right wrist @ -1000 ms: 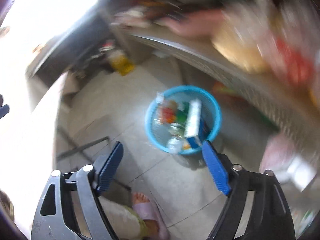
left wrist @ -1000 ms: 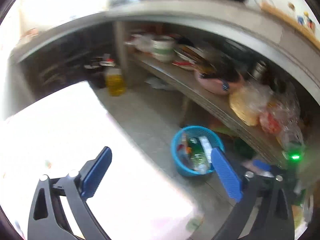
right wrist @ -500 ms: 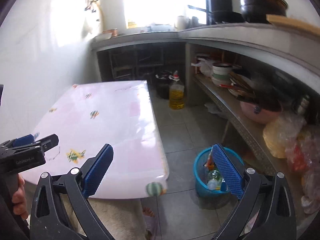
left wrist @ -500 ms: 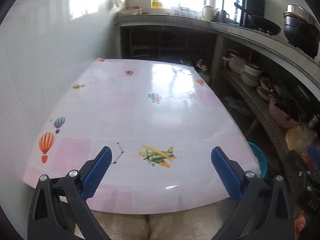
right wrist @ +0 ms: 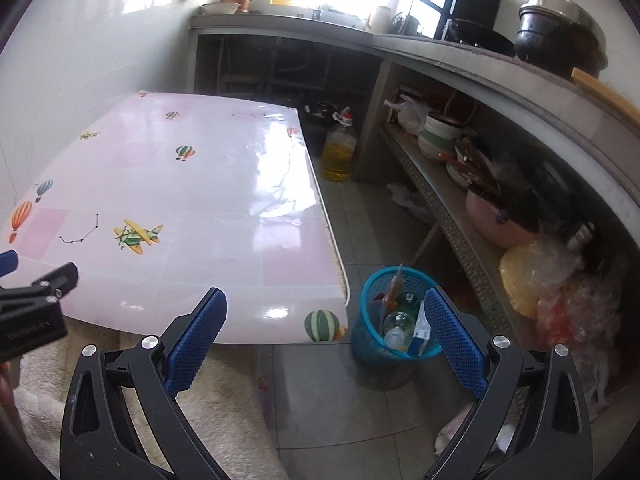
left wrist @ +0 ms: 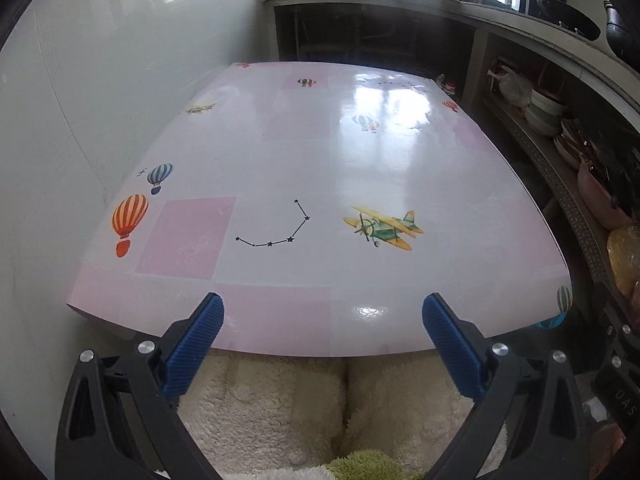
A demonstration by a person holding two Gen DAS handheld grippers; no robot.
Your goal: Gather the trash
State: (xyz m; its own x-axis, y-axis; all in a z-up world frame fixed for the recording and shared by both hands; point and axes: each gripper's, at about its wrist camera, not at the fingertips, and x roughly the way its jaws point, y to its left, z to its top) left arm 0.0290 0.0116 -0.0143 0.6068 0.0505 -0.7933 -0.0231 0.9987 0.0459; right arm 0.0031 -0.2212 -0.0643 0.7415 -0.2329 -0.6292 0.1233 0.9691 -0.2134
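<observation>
Right wrist view: both grippers — left gripper [left wrist: 322, 320], right gripper [right wrist: 326, 316] — gape, holding nothing; blue plastic mesh basket [right wrist: 370, 344] of trash sits just ahead-right — scan floor before quitting.

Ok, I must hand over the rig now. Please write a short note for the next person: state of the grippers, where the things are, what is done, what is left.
Left gripper: jaws open, holding nothing, at the near edge of the table.
Right gripper: jaws open, holding nothing, over the table's near right corner.
Bin: blue basket on the floor right of the table, with bottles and a carton inside.
Done: no loose trash shows on the table; only the printed cover is visible.
Left: probably nothing on the table. Check the floor near the shelf before stopping.
</observation>
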